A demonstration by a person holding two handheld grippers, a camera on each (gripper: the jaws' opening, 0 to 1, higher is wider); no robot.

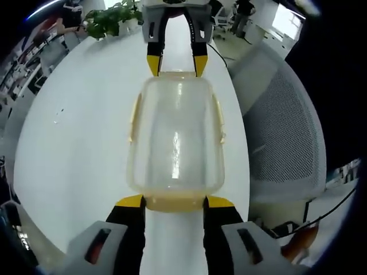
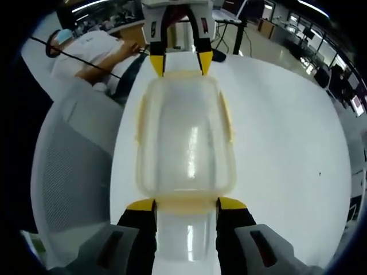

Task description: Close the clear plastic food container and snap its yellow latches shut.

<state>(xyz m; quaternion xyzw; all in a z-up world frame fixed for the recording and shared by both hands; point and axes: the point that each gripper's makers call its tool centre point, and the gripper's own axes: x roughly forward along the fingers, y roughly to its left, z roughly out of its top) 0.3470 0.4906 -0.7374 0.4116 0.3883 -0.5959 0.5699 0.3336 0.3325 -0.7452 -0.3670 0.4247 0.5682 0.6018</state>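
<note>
The clear plastic food container (image 1: 175,143) sits on the white desk (image 1: 80,143) between my two tongs, its lid already on top. Along both long sides I can see the yellow latches (image 1: 135,117); they look laid fairly flat against the walls, but I cannot tell from here whether they have clicked home. The short-end latches are right at the tong tips, and their state is hidden from me. So my judgement is that the lid is down and the snapping is partly done at best, with the end latches likely the step in hand.

My left tongs (image 1: 174,201) stand spread about as wide as the container's short end, yellow tips touching or just beside its near edge, gripping nothing. In the right gripper view, the right tongs (image 2: 186,204) stand the same way at the opposite end, spread wide and clamped on nothing, tips against that rim. Each pair shows in the other's view at the far end of the container.

Beyond the desk stand a grey mesh chair (image 1: 287,137) and a potted plant (image 1: 112,20); a person (image 2: 86,48) sits nearby.
</note>
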